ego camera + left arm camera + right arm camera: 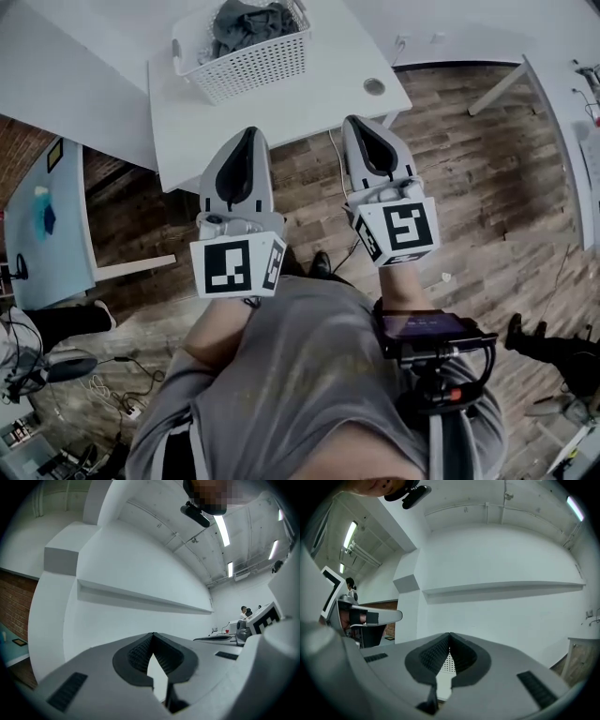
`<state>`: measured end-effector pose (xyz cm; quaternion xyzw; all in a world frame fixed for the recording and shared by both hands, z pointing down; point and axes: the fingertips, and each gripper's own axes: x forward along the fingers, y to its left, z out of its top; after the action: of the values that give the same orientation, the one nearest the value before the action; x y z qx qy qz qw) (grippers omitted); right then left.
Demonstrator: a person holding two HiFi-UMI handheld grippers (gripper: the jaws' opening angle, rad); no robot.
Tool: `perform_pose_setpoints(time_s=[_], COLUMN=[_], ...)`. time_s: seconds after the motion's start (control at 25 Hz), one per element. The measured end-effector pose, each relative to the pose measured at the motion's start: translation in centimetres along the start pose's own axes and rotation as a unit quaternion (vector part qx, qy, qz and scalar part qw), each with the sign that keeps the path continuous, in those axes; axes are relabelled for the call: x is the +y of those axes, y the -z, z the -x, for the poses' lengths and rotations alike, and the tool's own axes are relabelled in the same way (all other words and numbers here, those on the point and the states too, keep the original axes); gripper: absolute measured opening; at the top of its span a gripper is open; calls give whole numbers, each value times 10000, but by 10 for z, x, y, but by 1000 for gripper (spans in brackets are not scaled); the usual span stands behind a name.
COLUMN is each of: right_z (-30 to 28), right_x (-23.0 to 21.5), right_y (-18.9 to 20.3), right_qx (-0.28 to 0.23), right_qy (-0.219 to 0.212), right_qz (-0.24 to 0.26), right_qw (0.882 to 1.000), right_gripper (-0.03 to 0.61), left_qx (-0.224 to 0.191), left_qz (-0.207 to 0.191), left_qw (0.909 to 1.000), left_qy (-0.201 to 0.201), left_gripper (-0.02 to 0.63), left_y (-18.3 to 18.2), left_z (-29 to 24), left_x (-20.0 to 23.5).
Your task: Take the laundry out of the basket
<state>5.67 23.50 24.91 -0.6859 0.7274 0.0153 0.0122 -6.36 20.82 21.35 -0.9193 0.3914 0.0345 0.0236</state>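
A white basket (258, 67) of dark laundry (248, 23) sat at the far end of a white counter (281, 117), well ahead of both claws. The left claw (251, 133) and the right claw (357, 122) were held level, side by side, each with its jaws pressed together and nothing between them. The crumpled cloth looked soft, light and limp. It would likely sag and trail, so a pinch on a raised fold atop the heap seemed best. The basket's tall perforated wall could snag fabric. A round cable port (374, 86) lay near the basket, and cables (112, 389) littered the wooden floor (469, 187).
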Motion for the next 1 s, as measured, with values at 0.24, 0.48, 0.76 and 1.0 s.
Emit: perform_pose_setpoints(time_s=[0.24, 0.48, 0.76, 1.0], right_z=[-29, -86, -170, -234], right_x=[-4, -15, -20, -26], right_y=[5, 15, 16, -1], right_qx=[56, 129, 92, -42], right_qy=[17, 100, 80, 112], right_qz=[45, 71, 188, 346], right_qw=[10000, 9998, 9997, 9993], right_gripper=[8, 8, 8, 8], left_qx=[-27, -29, -133, -366], left_qz=[110, 218, 348, 368], left_qw=[9999, 9997, 9991, 9981], left_qy=[-24, 50, 188, 329], left_gripper=[8, 8, 8, 8], left_y=[7, 17, 22, 10], left_z=[-24, -72, -135, -185], left_x=[22, 59, 108, 144])
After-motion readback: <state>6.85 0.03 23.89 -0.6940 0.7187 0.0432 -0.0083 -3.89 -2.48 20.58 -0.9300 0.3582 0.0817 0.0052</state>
